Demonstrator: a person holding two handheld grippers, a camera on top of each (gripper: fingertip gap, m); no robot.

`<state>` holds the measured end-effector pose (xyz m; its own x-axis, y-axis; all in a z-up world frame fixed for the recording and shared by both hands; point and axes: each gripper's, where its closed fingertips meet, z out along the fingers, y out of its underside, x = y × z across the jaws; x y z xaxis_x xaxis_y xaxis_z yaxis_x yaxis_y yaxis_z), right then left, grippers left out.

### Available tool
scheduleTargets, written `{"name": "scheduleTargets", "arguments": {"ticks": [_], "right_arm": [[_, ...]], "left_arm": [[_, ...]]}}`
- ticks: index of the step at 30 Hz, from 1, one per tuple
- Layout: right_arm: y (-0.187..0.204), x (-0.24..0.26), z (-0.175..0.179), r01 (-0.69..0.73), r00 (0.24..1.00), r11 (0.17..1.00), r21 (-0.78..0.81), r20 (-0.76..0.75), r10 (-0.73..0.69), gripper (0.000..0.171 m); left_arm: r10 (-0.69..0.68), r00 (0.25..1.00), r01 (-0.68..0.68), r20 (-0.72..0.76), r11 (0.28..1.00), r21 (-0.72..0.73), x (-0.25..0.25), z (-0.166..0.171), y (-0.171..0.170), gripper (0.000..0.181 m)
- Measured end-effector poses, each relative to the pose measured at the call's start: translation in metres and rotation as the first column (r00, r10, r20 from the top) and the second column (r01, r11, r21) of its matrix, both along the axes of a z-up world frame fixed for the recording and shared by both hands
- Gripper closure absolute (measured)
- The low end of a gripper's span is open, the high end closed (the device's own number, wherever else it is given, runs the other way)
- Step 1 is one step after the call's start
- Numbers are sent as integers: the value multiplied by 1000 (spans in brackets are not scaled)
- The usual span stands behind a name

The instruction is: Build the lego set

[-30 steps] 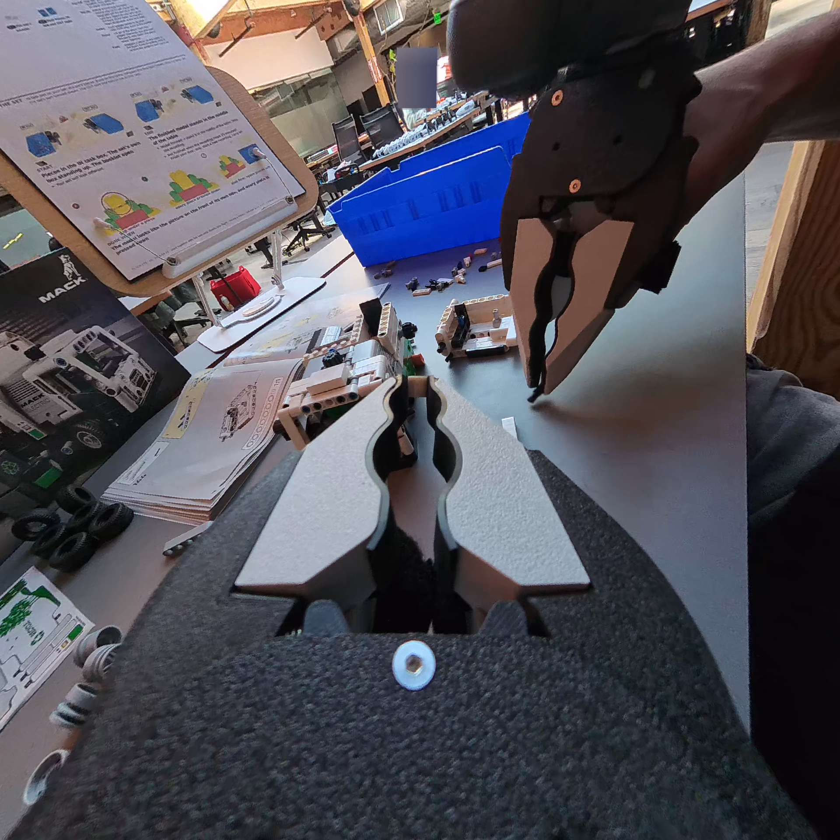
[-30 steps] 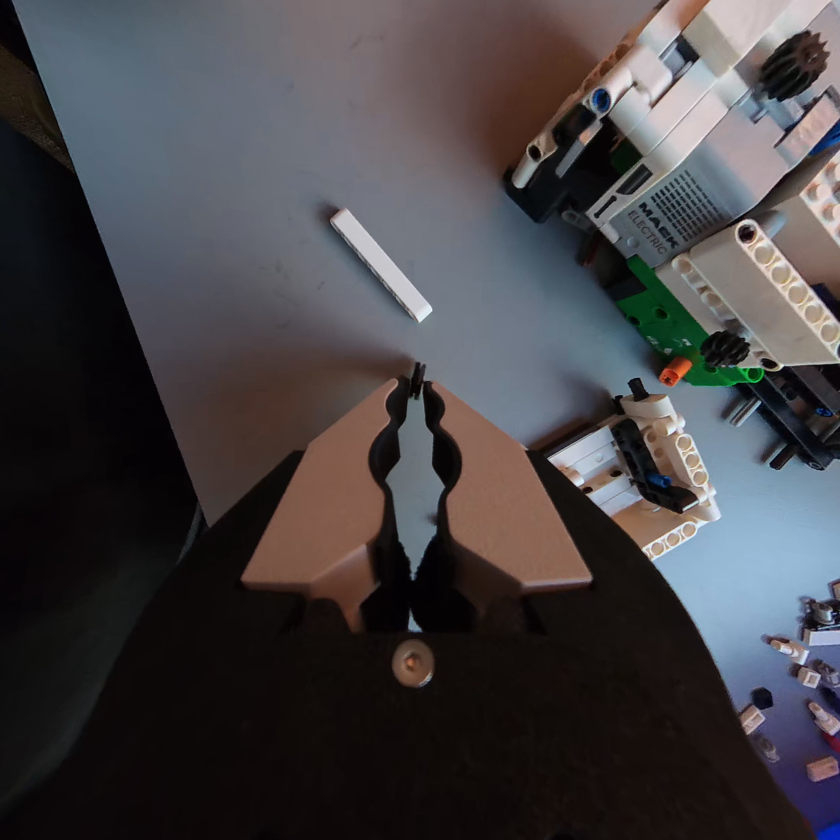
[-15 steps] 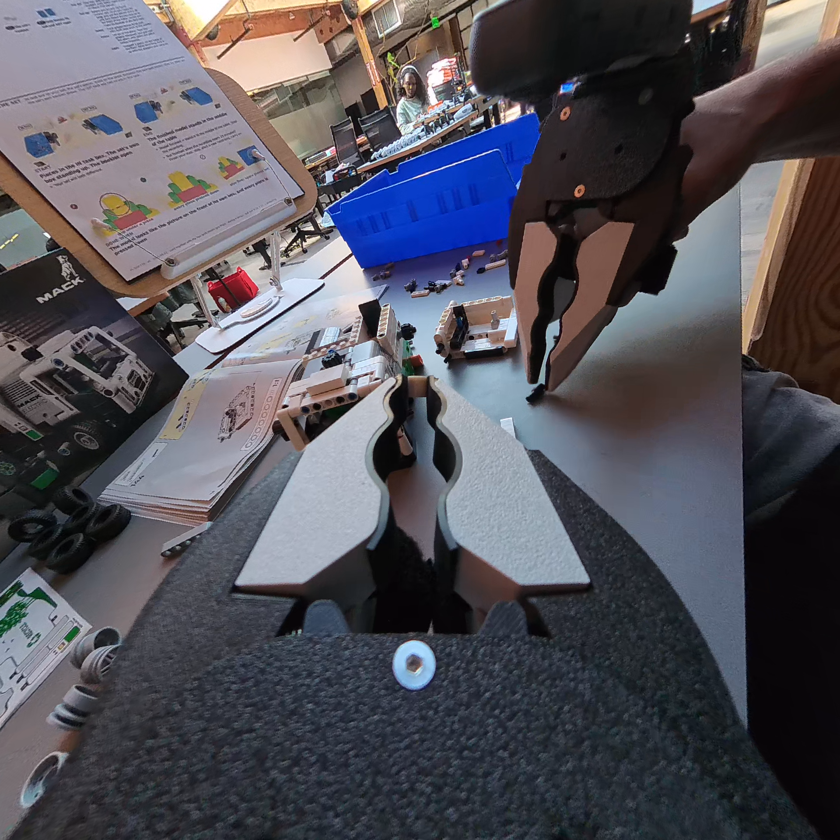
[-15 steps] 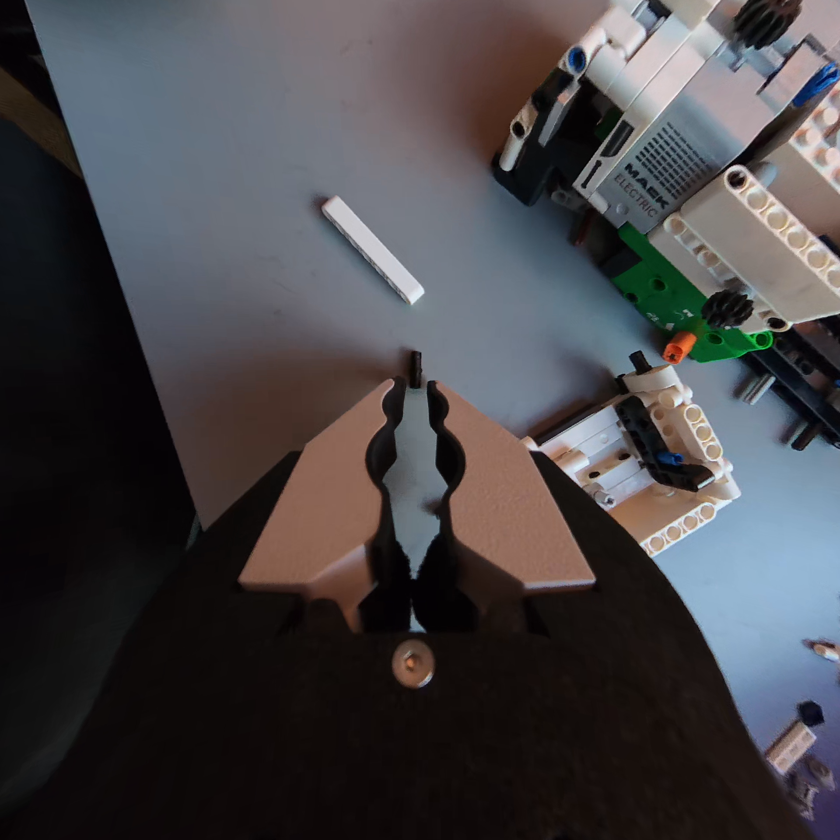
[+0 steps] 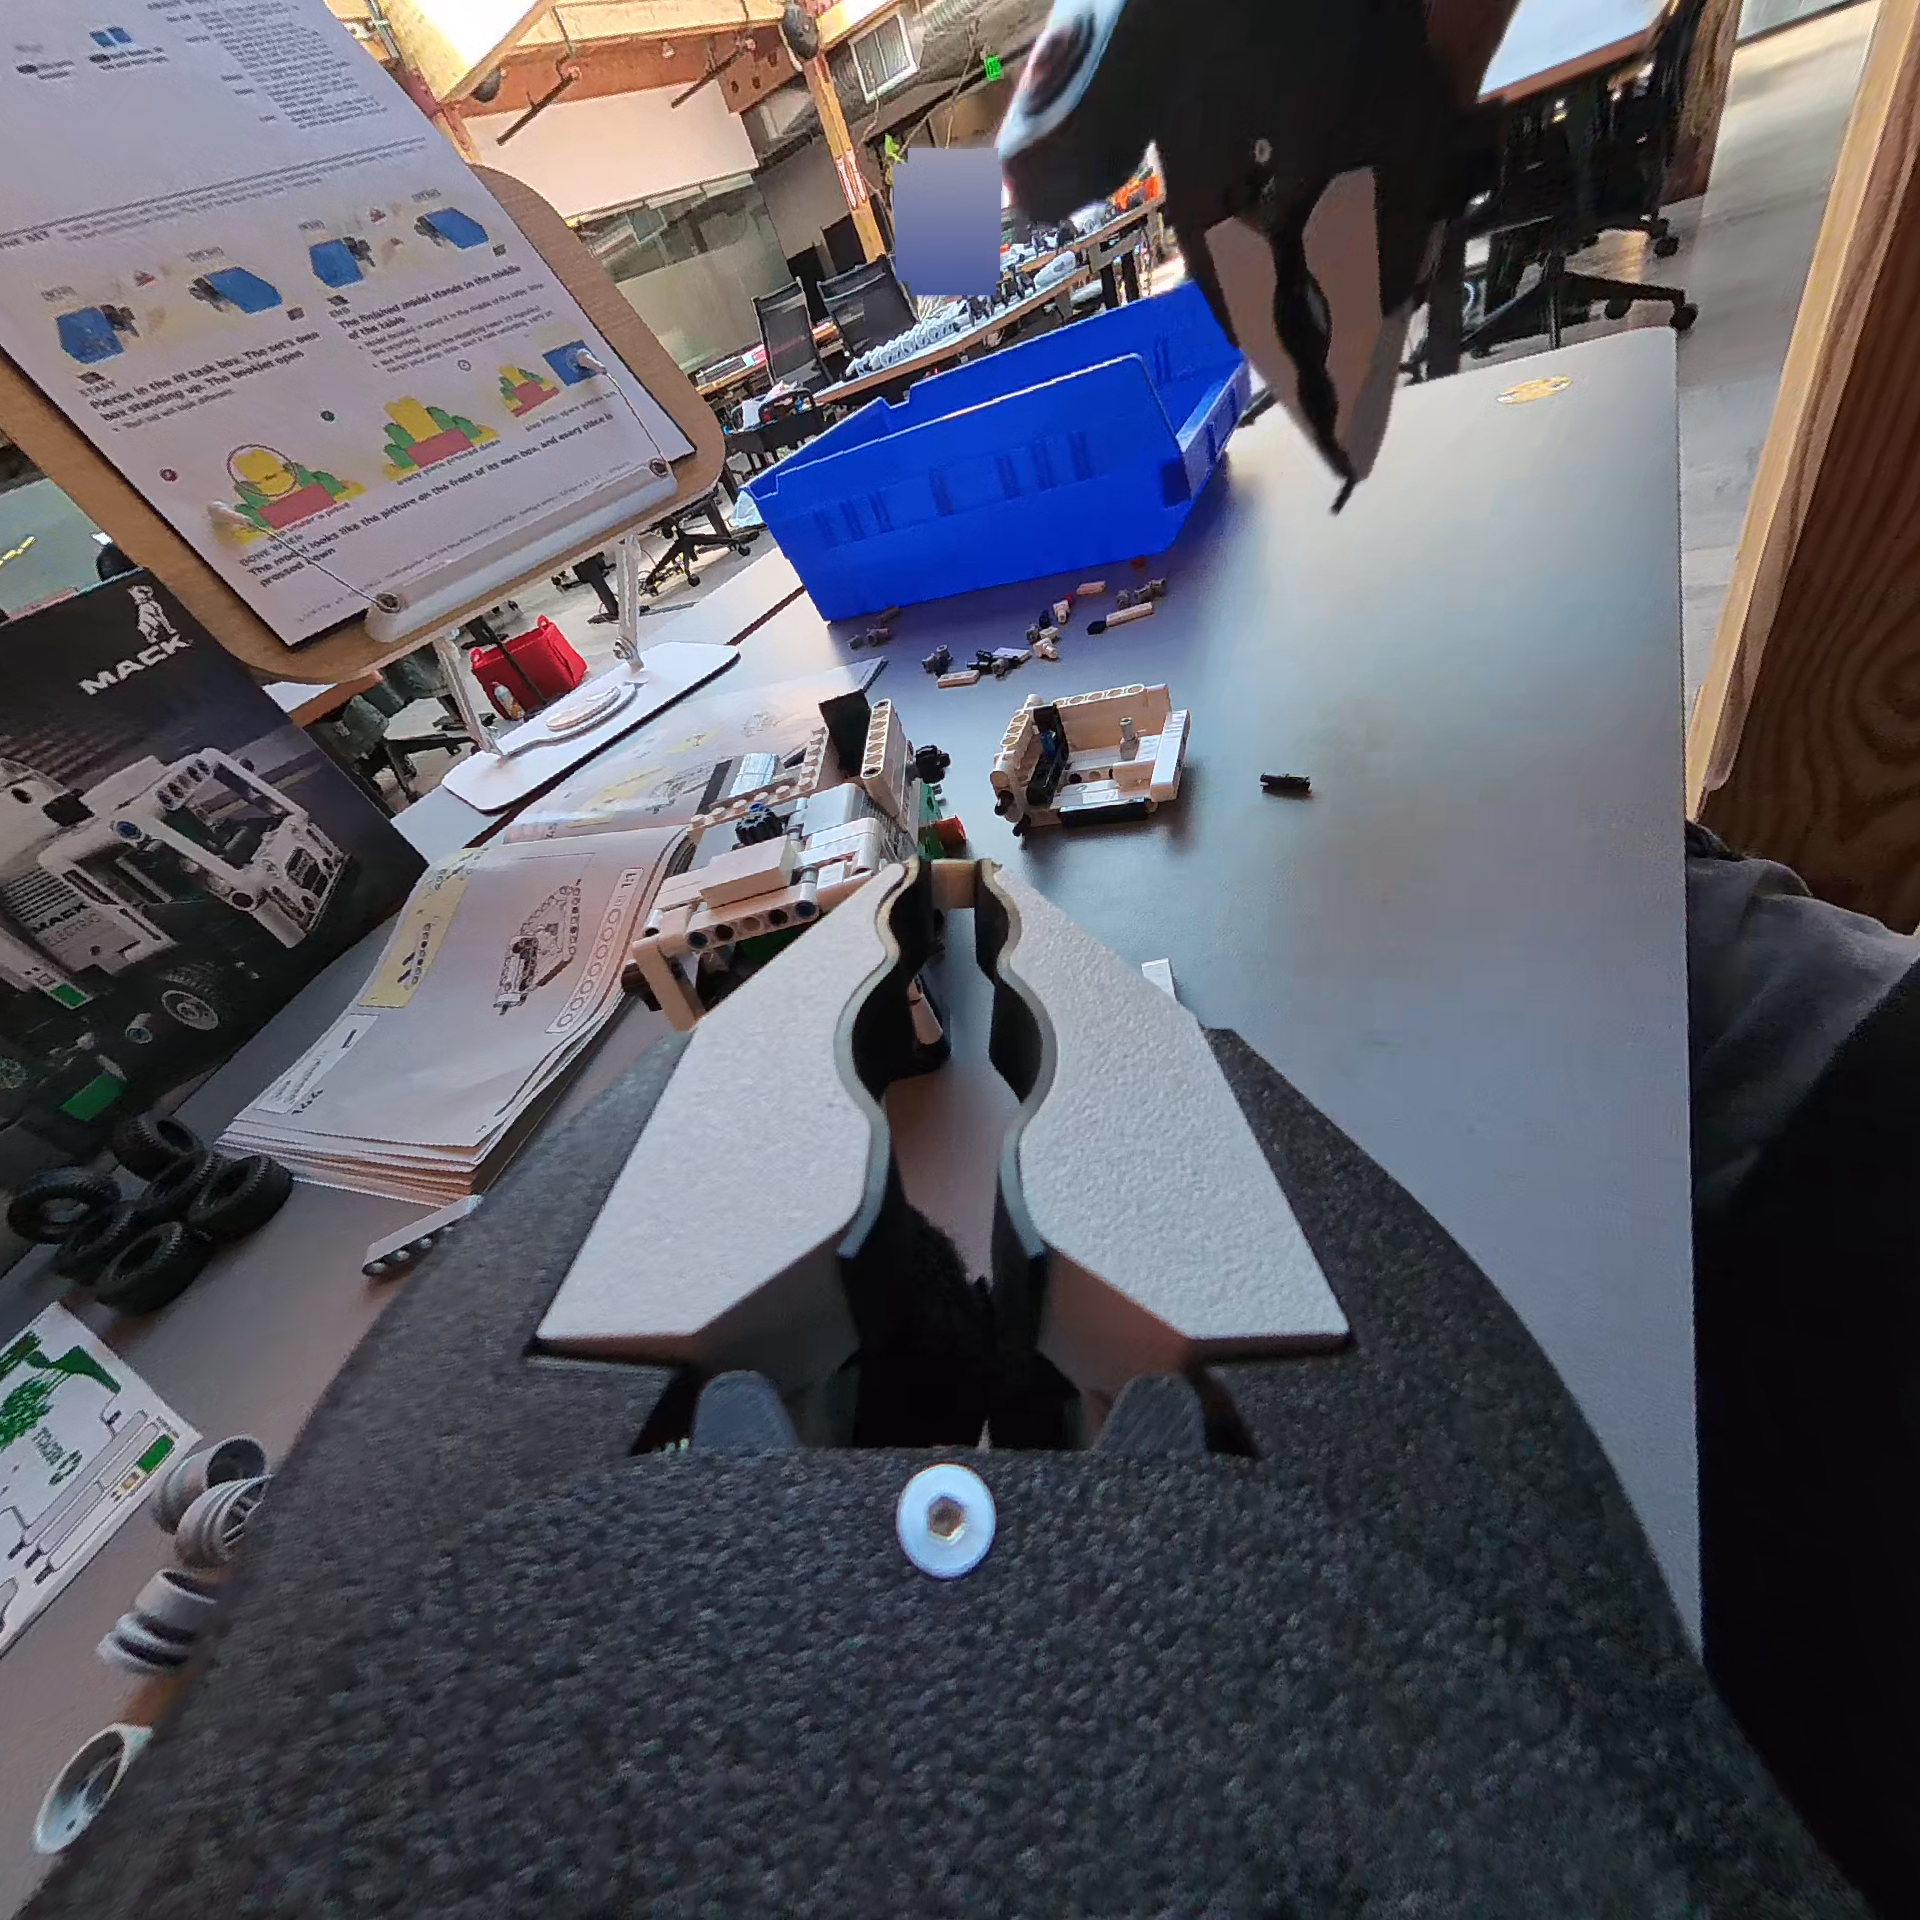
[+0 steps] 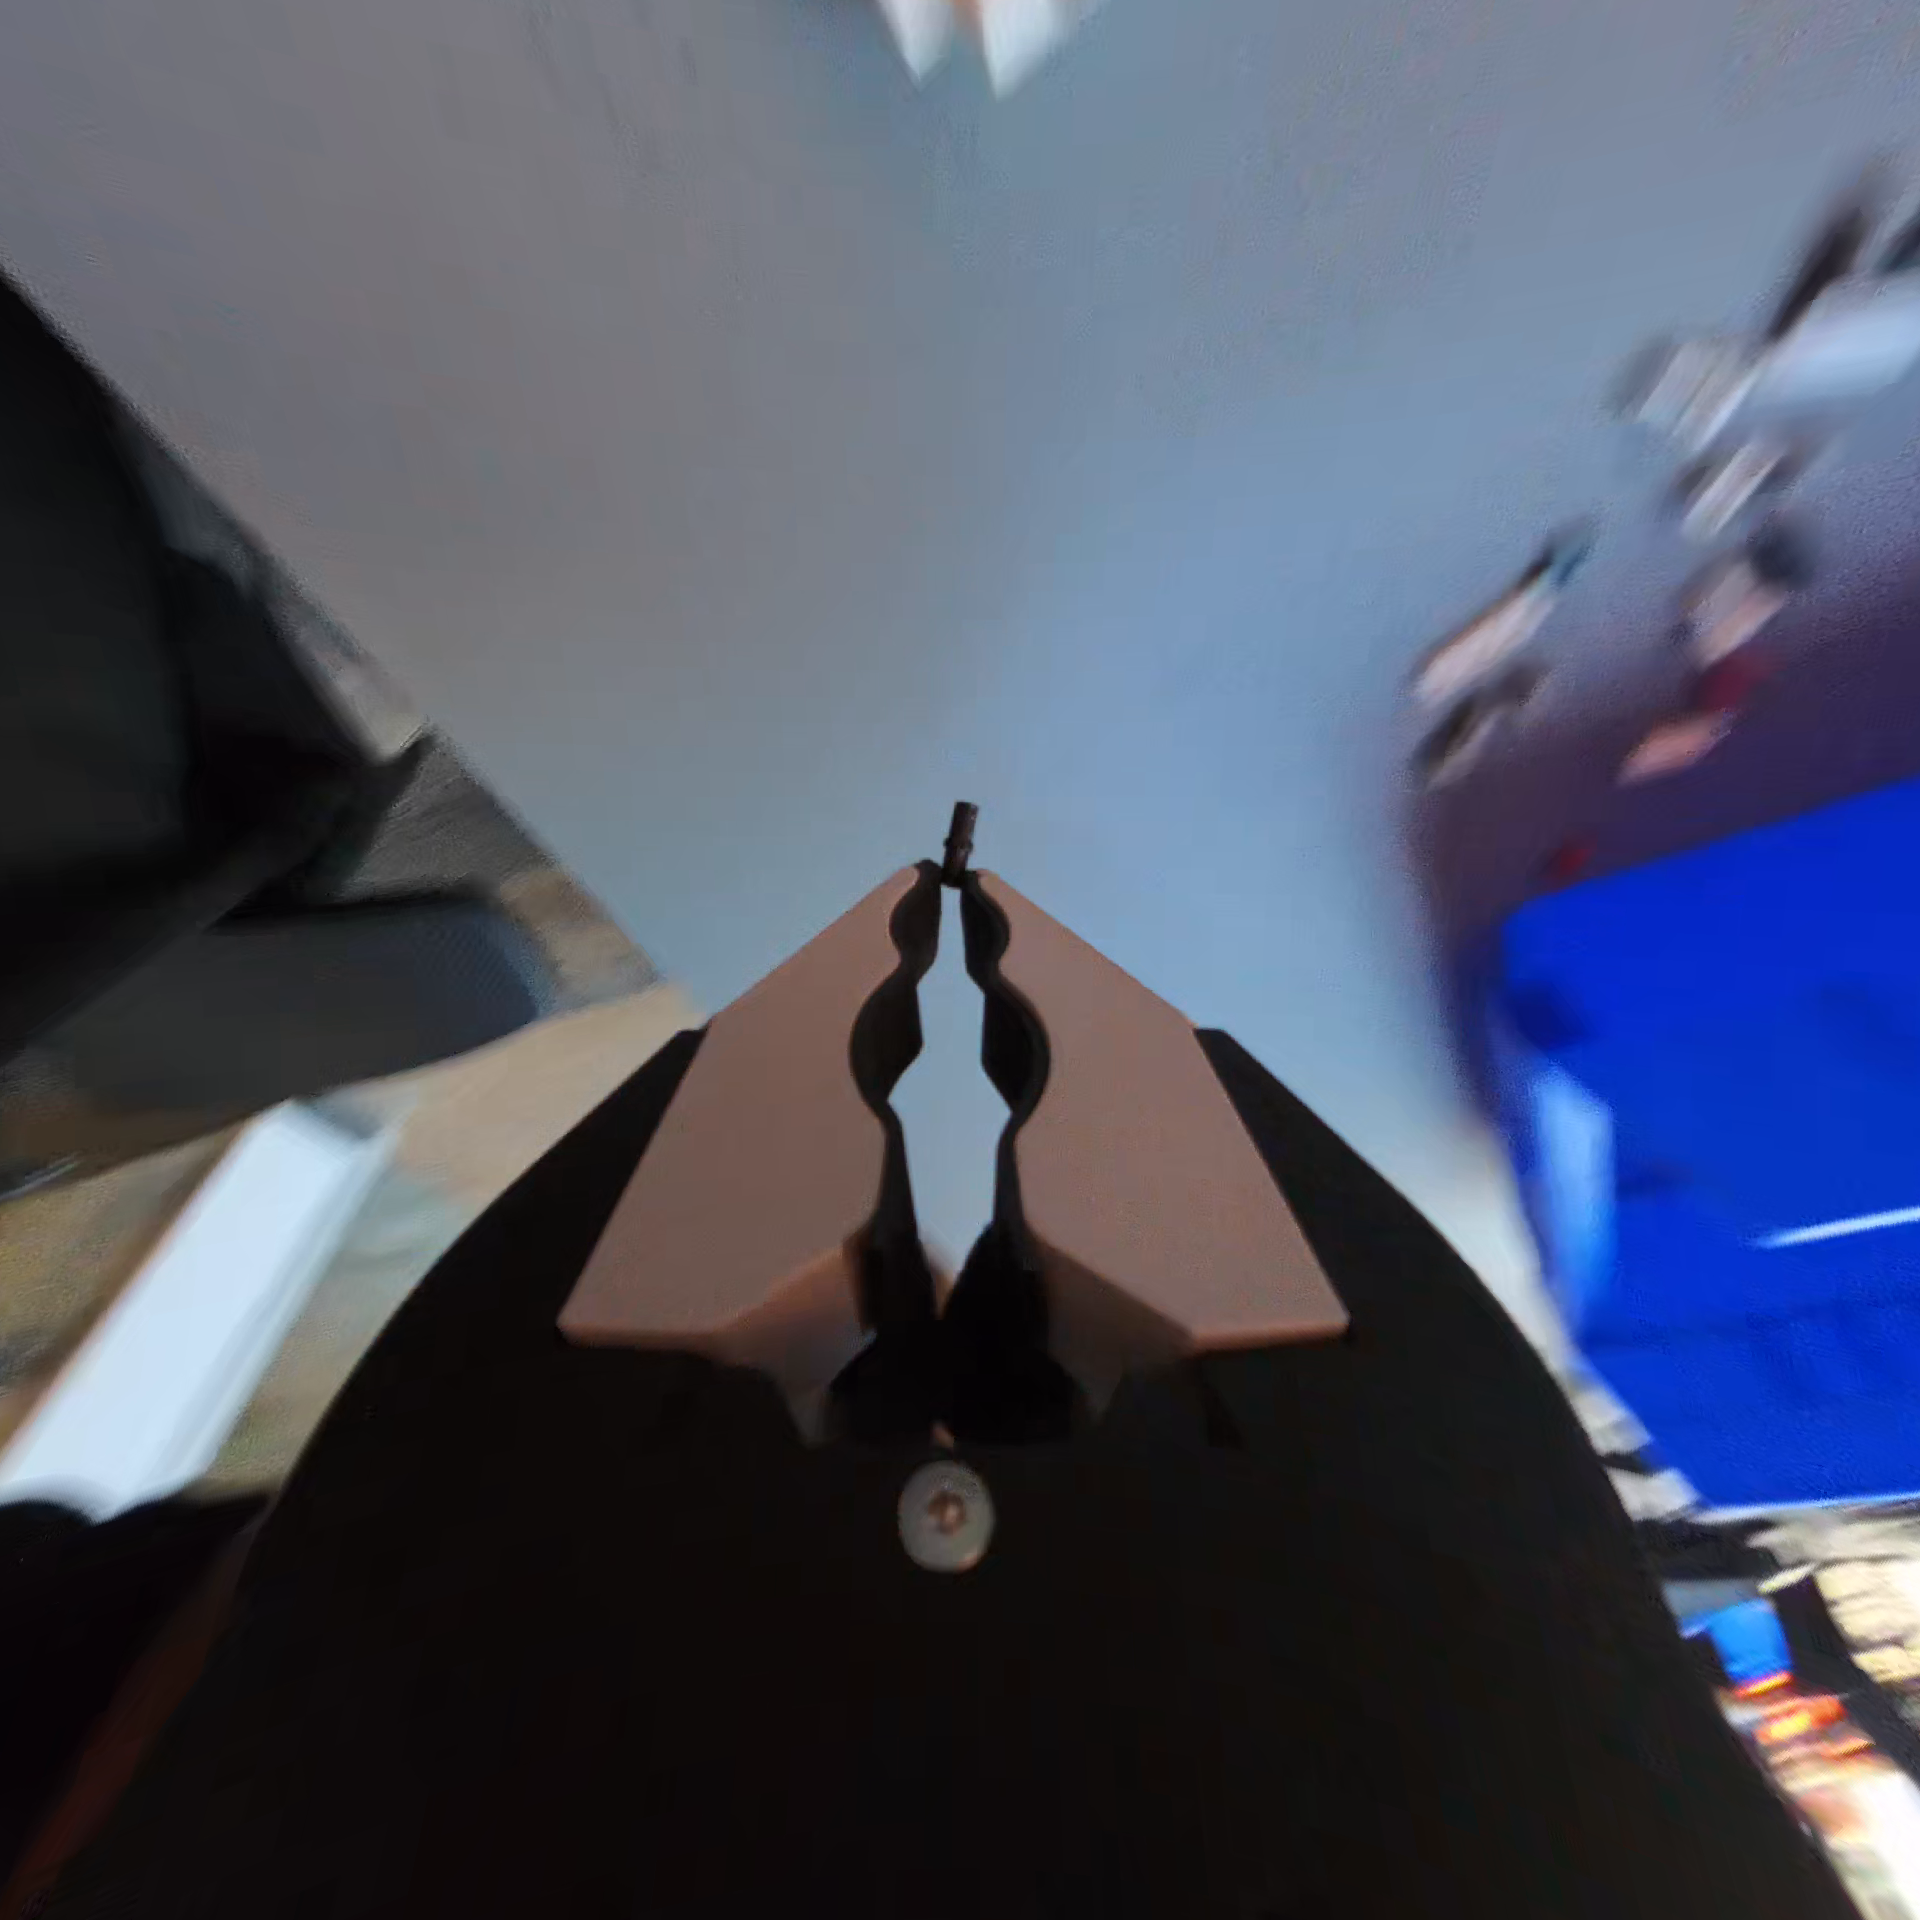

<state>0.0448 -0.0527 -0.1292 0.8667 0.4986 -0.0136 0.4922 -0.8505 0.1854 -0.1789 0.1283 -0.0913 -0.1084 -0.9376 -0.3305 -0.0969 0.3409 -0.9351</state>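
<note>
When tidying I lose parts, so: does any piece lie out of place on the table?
A lone black pin lies on the table right of the small white sub-assembly, apart from the loose pieces scattered by the blue bin. The right gripper is shut on a similar pin.

Lying on the grey table: part-built white truck chassis (image 5: 800, 842), small white cab module (image 5: 1091, 753) beside, black pin (image 5: 1285, 782) apart.
</note>
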Motion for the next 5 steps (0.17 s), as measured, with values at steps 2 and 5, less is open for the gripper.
{"name": "scheduleTargets", "arguments": {"ticks": [2, 5], "right_arm": [[-27, 33, 3, 93, 994, 984, -153, 79, -82, 168], [-51, 59, -2, 142, 983, 944, -298, 153, -100, 168]], "left_arm": [[0, 1000, 0, 0, 1000, 8, 0, 0, -1, 175], [3, 1000, -3, -6, 1000, 22, 0, -2, -1, 175]]}}
